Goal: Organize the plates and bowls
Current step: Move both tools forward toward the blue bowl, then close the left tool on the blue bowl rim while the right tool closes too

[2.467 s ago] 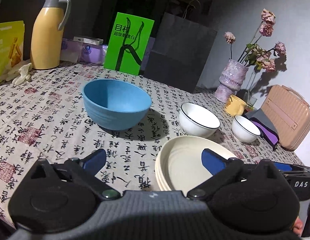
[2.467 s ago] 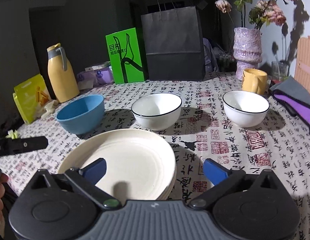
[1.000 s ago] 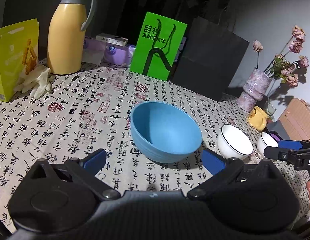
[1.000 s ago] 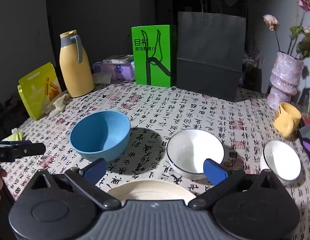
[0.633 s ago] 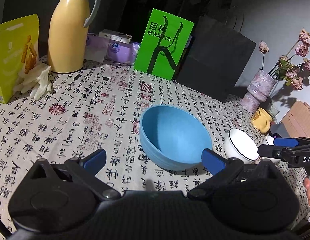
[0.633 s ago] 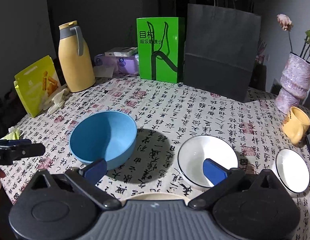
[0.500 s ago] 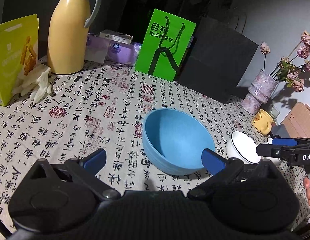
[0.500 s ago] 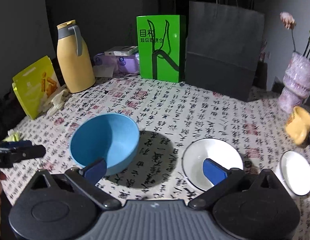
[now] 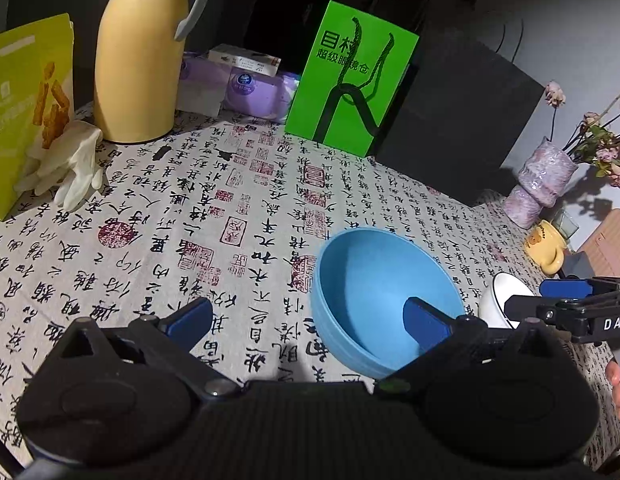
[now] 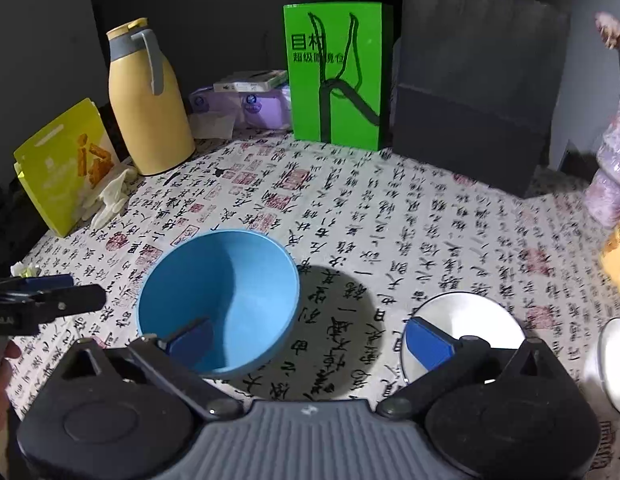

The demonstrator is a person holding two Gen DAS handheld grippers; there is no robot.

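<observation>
Lower centre of the left wrist view: the left gripper (image 9: 306, 320) has its jaws wide apart and holds nothing. Its right finger sits in front of the blue bowl (image 9: 384, 300), which stands upright on the tablecloth (image 9: 170, 208) at lower right of centre. Whether that finger is inside the rim or merely above it cannot be determined.

Lower centre of the right wrist view: the right gripper (image 10: 308, 336) also has its jaws apart and is empty. Its left finger overlaps the blue bowl (image 10: 218, 300); its right finger overlaps the larger white bowl (image 10: 470, 320) at lower right. A 2nd, smaller white bowl (image 10: 614, 364) is cut by the right edge. No plates are visible in either view.

Judgement: both grippers are positioned over the blue bowl, so it is probably the next item to be handled.

Hazards:
1. Collision. Both grippers point at 1 bowl; the right gripper (image 9: 566, 312) already appears at right in the left view. Simultaneous closing could clash the fingers.
2. Slip. The bowl wall is smooth and curved; a shallow rim pinch may tip or drop it.
3. Knock. The larger white bowl is near; a wide swing could strike it.
</observation>
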